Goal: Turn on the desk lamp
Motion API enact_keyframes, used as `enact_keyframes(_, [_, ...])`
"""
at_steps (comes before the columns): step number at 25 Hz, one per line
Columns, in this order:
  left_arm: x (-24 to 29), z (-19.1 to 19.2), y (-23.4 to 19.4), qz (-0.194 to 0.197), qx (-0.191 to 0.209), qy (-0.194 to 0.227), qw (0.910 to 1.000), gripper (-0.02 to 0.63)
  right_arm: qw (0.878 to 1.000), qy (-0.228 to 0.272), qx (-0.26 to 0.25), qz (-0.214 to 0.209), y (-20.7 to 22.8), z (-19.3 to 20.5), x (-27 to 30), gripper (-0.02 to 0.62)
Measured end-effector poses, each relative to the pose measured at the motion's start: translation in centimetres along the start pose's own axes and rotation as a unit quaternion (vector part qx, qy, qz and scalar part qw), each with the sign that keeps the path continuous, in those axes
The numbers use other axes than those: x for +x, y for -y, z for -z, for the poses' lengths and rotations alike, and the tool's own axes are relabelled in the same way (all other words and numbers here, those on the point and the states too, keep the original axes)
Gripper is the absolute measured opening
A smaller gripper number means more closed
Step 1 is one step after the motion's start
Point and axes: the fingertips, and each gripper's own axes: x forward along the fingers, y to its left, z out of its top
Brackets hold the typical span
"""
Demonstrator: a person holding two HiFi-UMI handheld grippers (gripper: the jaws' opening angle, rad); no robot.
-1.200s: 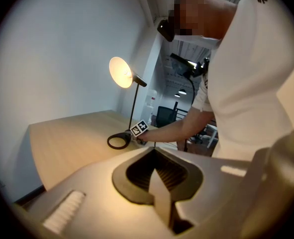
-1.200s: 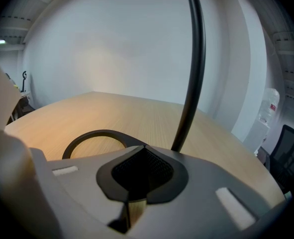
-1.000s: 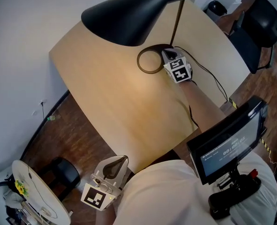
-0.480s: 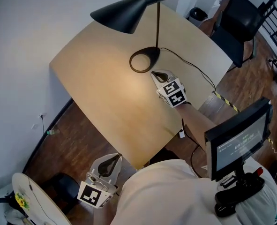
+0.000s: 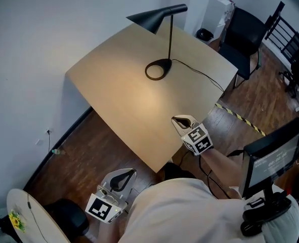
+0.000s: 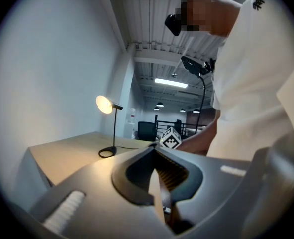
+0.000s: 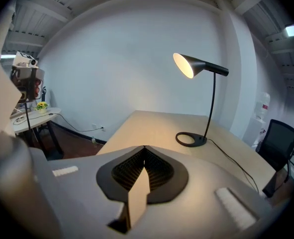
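1. Head view: desk lamp (image 5: 158, 69) stands on far side of desk (image 5: 114, 95). Right gripper (image 5: 182, 120) hovers at near edge; left gripper (image 5: 124, 177) hangs low, well apart.
2. Left gripper view: fingers (image 6: 157, 193) pressed together, nothing btwn; shade glows.
3. Right gripper view: fingers (image 7: 137, 195) also closed tight, empty. Lamp lit, so I judge switching done; best to stay clear of cord (image 7: 231, 158).
4. No readable writing; chest screen (image 5: 270, 158) digits too small.

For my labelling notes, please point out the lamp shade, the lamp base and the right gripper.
lamp shade (image 7: 183, 65): right gripper view, lit cone mouth.
lamp base (image 5: 166, 64): head view, solid part by stem.
right gripper (image 5: 181, 120): head view, shut jaw tips.
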Motion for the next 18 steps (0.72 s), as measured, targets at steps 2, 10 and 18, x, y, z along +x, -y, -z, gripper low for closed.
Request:
enact_keyframes(2, [-3.0,0.7,2.4,0.014,0.004,0.003,0.9999,0.017,1.0,0.003,0.014,0.006,-3.8,0.8,-4.0,0.003])
enact_keyframes(10, [-5.9,3.3,6.9,0.064,0.001,-0.008,0.998,0.017,0.999,-0.002,0.042,0.013,-10.3,2.1,-14.3,0.003])
enact_keyframes(18, [-6.3,4.2,13.0,0.087,0.021,-0.005,0.996,0.017,0.998,0.043,0.039,0.0,-14.3,1.1,-20.8,0.003])
